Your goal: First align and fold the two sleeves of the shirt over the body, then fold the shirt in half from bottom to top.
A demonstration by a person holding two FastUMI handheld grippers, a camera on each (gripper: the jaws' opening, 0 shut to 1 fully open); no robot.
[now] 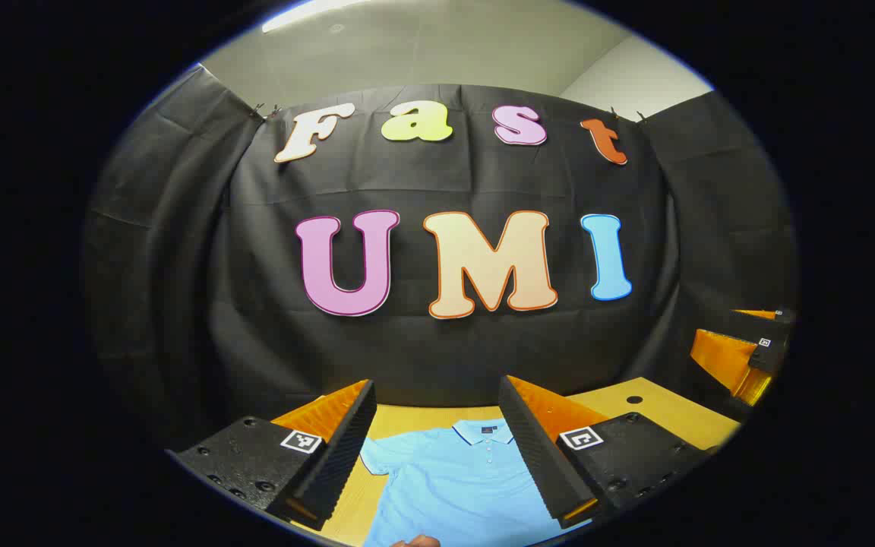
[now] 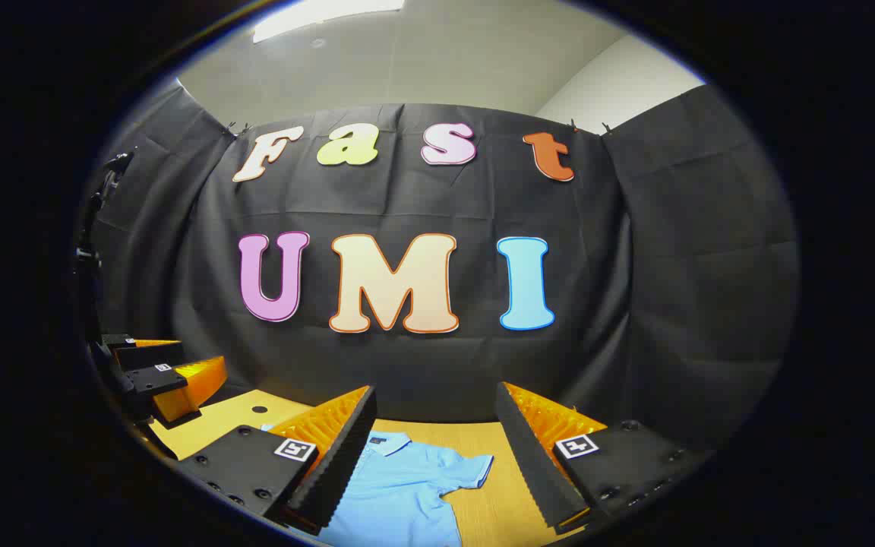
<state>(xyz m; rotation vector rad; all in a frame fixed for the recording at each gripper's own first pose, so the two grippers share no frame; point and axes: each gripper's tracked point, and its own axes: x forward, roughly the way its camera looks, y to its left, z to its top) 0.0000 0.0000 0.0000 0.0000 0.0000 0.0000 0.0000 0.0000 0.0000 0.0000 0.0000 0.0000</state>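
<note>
While the bench [image 1: 658, 414] carries the light-blue shirt [image 1: 456, 482] spread flat, collar toward the booth wall, sleeves out to the sides and unfolded, both tongs hang above it, spread wide and gripping nothing: left tongs [image 1: 437, 444] over the chest, right tongs [image 2: 434, 456] by one sleeve [image 2: 468, 467], seemingly lined up for the first fold.

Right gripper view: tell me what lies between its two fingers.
In the right gripper view, the open right gripper frames the light blue shirt, collar and one sleeve spread out, lying on the wooden table.
</note>
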